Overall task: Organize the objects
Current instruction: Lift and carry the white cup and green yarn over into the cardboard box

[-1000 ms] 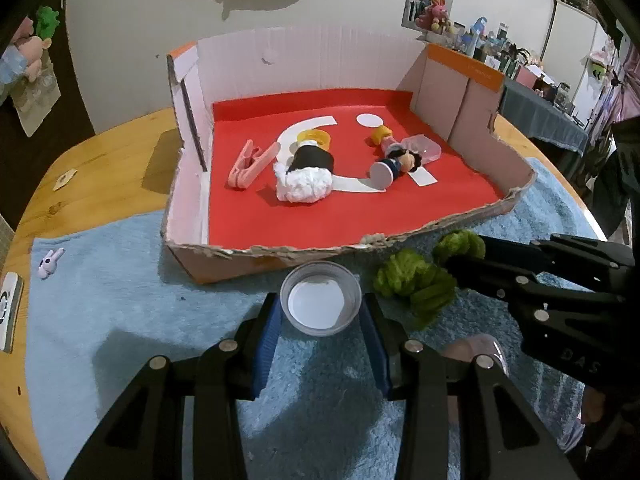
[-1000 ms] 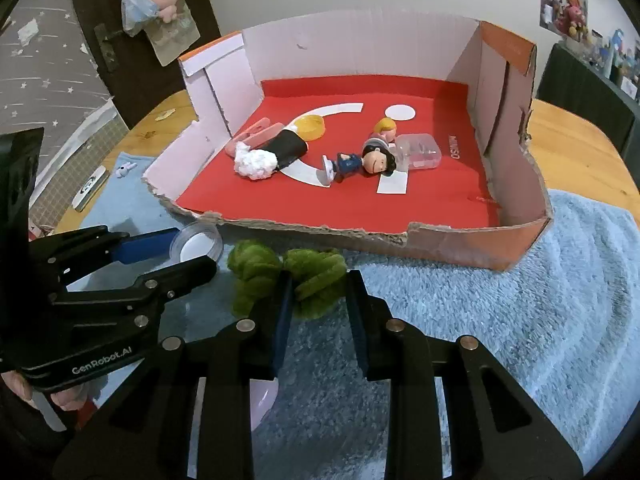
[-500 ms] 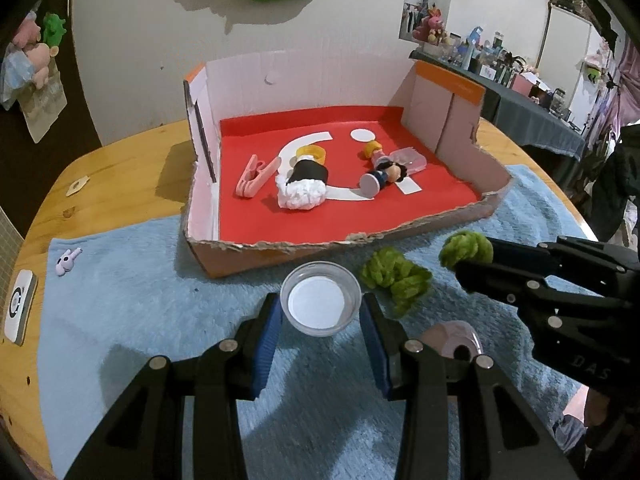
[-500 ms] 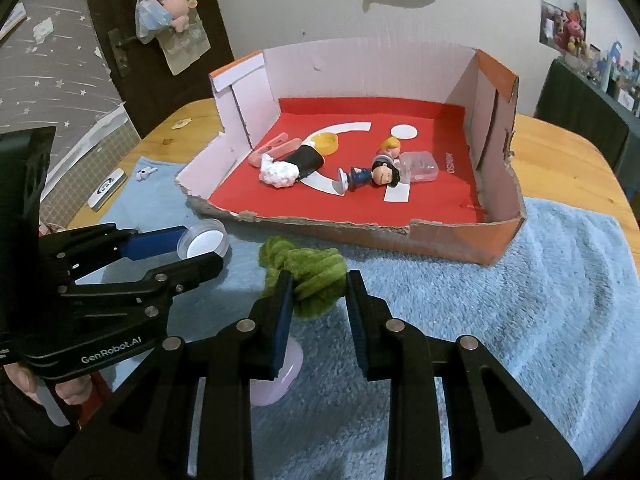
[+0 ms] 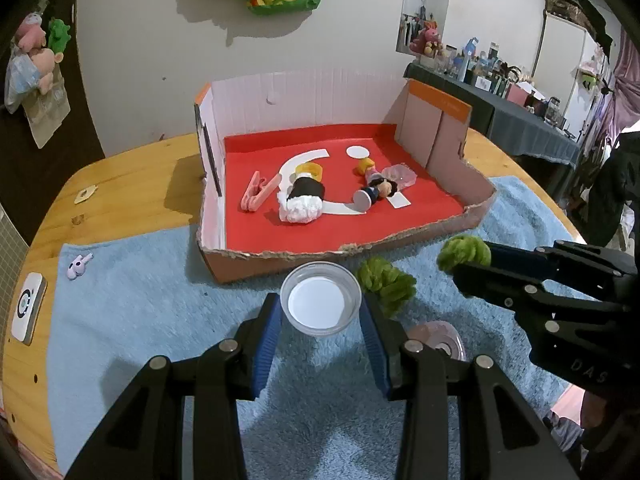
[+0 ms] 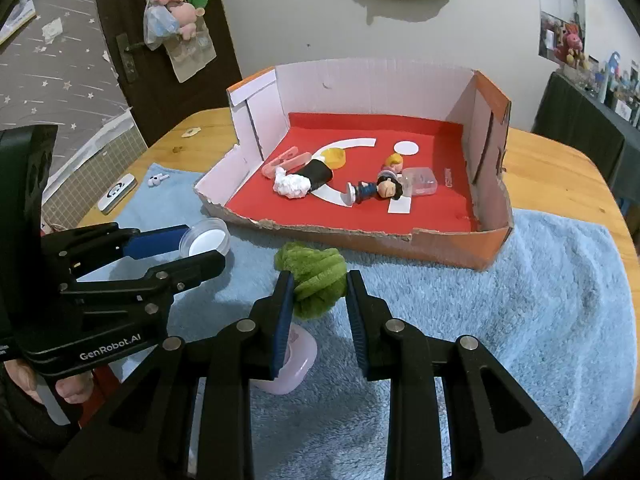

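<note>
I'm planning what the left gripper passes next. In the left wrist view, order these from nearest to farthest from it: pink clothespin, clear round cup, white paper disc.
1. Clear round cup, between the left gripper's jaws.
2. Pink clothespin, in the cardboard box's left part.
3. White paper disc, near the box's back wall.

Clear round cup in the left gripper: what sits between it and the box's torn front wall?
Only bare blue towel separates the cup from the box wall, per the left wrist view.
</note>
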Tool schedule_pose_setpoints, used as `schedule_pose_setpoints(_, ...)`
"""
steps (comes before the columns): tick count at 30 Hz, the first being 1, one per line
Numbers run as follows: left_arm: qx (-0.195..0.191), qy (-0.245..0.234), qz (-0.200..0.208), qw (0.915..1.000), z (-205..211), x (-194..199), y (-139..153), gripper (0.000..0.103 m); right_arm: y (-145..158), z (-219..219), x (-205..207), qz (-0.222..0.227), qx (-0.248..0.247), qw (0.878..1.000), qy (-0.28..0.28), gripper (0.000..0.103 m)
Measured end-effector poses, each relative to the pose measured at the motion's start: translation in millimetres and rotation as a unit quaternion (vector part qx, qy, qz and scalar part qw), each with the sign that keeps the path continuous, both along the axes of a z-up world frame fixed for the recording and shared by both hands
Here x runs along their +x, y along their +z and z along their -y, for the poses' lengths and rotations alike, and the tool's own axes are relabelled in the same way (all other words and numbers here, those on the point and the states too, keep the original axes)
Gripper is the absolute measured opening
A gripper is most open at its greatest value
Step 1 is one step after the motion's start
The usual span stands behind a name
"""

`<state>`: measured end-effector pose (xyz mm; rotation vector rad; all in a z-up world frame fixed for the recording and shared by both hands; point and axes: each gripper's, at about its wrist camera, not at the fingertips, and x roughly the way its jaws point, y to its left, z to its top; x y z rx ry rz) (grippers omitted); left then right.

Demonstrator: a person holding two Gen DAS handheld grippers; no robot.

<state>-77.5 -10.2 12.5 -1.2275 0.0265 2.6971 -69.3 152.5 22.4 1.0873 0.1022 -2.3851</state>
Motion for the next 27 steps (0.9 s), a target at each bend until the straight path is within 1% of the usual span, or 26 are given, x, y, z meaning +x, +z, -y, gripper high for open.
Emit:
schedule_pose_setpoints(15,0.004,0.000,-0.007,1.0000,0.8,-10.7,8.3,0.042,6.6,-1.4,-12.4,-0.003,-0.004,1.000,-0.003,0.025)
schedule_pose_setpoints(27,0.005,-0.001,-0.001,1.0000,-1.6,-38.8,17.0,0.042,11.5,-1.9,-34.9,0.000,-0.002,1.000,-0.005,0.025)
